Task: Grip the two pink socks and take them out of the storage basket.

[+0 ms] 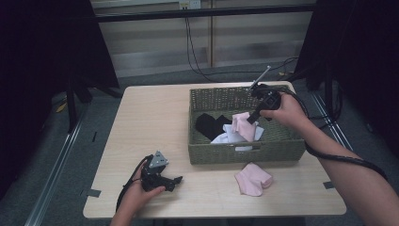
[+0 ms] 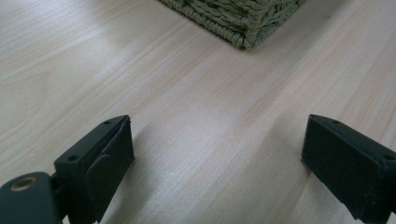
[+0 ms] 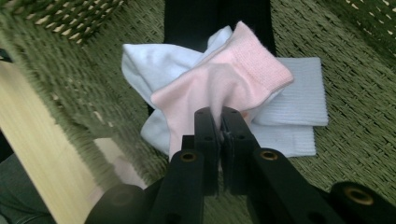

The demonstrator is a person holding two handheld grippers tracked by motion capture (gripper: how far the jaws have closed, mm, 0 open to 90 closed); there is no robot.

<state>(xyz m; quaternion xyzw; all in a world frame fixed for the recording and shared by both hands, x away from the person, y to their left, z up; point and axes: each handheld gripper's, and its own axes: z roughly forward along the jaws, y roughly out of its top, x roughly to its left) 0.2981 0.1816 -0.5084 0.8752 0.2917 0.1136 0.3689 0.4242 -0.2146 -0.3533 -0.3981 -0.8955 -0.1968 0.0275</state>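
Wooden table point(image 1: 155, 117), right hand-held gripper point(image 3: 219, 122) pinching pink sock point(image 3: 224, 84) over basket point(image 1: 244, 153)

A light wooden table point(image 1: 155, 117) carries a green woven basket point(image 1: 244, 153), a pink sock point(image 1: 253, 179) and the left tongs point(image 1: 175, 181).

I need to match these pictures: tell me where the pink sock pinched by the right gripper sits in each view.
High view: the pink ribbed sock hangs right of centre over the green woven basket, pinched by the right gripper.
Left gripper view: not in this picture; a basket corner is at the top.
Right gripper view: the sock is at centre, above the shut jaws, over white socks.
Shared landmark: the basket.
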